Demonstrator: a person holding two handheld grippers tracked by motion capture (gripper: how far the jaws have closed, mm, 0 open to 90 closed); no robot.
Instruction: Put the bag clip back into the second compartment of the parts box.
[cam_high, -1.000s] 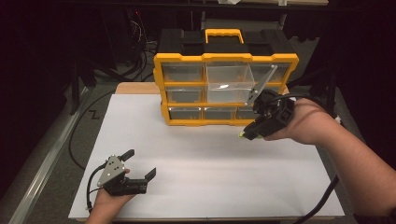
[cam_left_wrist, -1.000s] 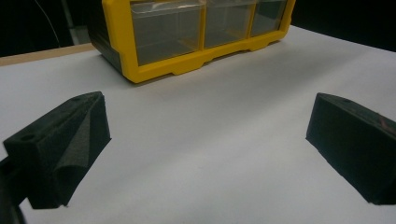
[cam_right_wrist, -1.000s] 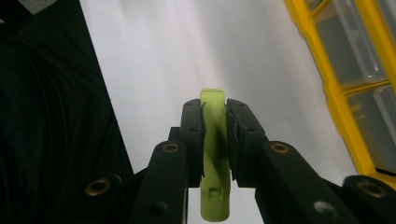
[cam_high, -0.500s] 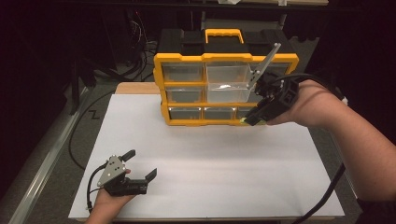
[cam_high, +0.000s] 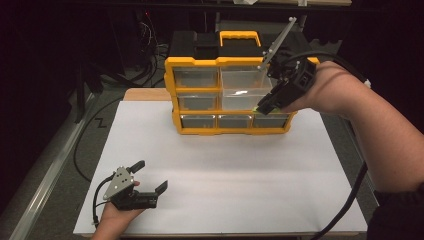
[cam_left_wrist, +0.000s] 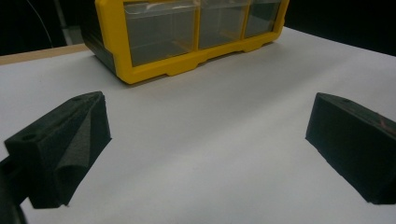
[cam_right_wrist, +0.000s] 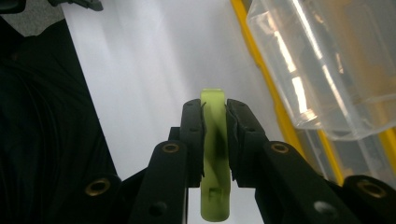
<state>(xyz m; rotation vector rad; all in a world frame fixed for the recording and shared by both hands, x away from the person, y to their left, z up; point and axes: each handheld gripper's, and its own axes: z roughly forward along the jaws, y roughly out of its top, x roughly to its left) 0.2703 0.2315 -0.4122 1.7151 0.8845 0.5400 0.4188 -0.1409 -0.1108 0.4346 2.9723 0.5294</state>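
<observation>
Clamping a small lime-green piece (cam_right_wrist: 215, 154) between its jaws, the right gripper (cam_high: 265, 106) hovers beside the organizer's (cam_high: 200, 64) pulled-out clear drawer (cam_high: 245, 95), drop-off not yet done, while the left gripper (cam_high: 150, 186) rests open on the white table (cam_high: 240, 165).

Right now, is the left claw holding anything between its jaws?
No, the left claw stands wide open over the bare white sheet, with nothing between its two black jaws.
</observation>
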